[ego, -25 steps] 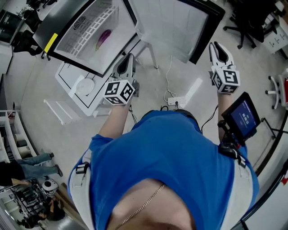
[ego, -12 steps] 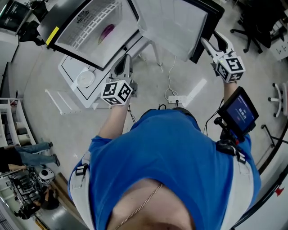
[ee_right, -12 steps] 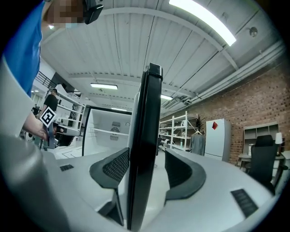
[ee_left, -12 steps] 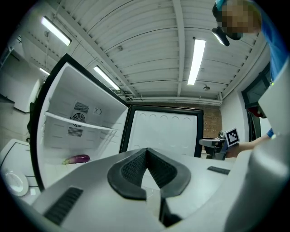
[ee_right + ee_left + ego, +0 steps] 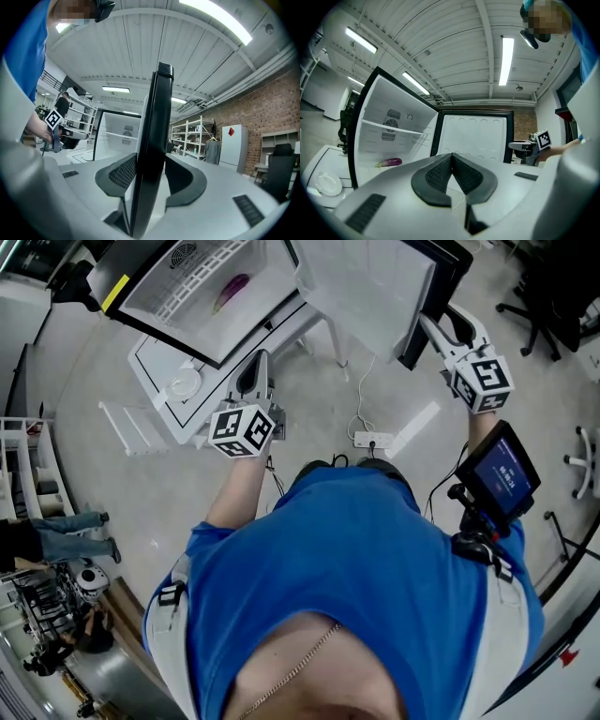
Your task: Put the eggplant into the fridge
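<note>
The purple eggplant (image 5: 232, 287) (image 5: 389, 162) lies on a shelf inside the open white fridge (image 5: 187, 306). In front of the fridge, well short of the eggplant, my left gripper (image 5: 255, 367) (image 5: 451, 157) is shut and empty. The fridge door (image 5: 375, 296) stands swung open. Its black outer edge (image 5: 154, 140) stands between the jaws of my right gripper (image 5: 436, 326) (image 5: 150, 169). Those jaws have just opened wide and then come in a little. A narrow gap shows between the door edge and one pad.
A white plate (image 5: 183, 385) (image 5: 328, 183) sits on a low white unit beside the fridge. A power strip (image 5: 372, 439) and its cables lie on the floor ahead. A screen (image 5: 504, 479) is mounted by my right arm. Office chairs (image 5: 553, 306) stand at the right.
My right gripper has moved left and up to the door's edge, and its jaws have opened around it. The left gripper has drifted slightly and stays shut.
</note>
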`<state>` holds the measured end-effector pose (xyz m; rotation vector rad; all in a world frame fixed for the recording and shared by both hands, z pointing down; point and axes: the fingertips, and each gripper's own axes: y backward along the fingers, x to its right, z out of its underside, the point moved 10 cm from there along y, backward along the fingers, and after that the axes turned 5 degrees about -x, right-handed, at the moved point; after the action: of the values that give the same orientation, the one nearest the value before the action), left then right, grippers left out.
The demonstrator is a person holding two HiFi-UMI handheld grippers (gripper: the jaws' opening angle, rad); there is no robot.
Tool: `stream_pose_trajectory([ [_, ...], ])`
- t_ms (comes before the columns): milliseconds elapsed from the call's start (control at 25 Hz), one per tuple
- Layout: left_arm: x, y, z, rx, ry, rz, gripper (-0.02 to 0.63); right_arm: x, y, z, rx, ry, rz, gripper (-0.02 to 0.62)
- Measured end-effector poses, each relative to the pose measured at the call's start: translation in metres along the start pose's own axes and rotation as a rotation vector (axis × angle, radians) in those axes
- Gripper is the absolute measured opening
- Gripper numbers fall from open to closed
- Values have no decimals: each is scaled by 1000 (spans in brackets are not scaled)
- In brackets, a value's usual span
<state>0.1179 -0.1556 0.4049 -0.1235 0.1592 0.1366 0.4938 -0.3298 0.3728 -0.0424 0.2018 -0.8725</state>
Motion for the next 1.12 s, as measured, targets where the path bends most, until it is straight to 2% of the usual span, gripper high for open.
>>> stream_pose_trajectory([
  [360,-9,9,-4,-1,10,-13,9,-26,2,-8,-19,-8,-46,175],
  [600,-27,41,-1,6,8,-2,9,-80,10,-15,-24,11,-63,172],
  [800,-40,41,-5,3,4,0,9,-98,4,-18,-31,13,-76,173],
  [960,-65,67,-7,8,0,-2,9,-138,0,-25,-19,8,-86,175],
  [1120,-81,79,-10,12,1,-6,9,-160,-6,-28,-12,13,-103,175],
])
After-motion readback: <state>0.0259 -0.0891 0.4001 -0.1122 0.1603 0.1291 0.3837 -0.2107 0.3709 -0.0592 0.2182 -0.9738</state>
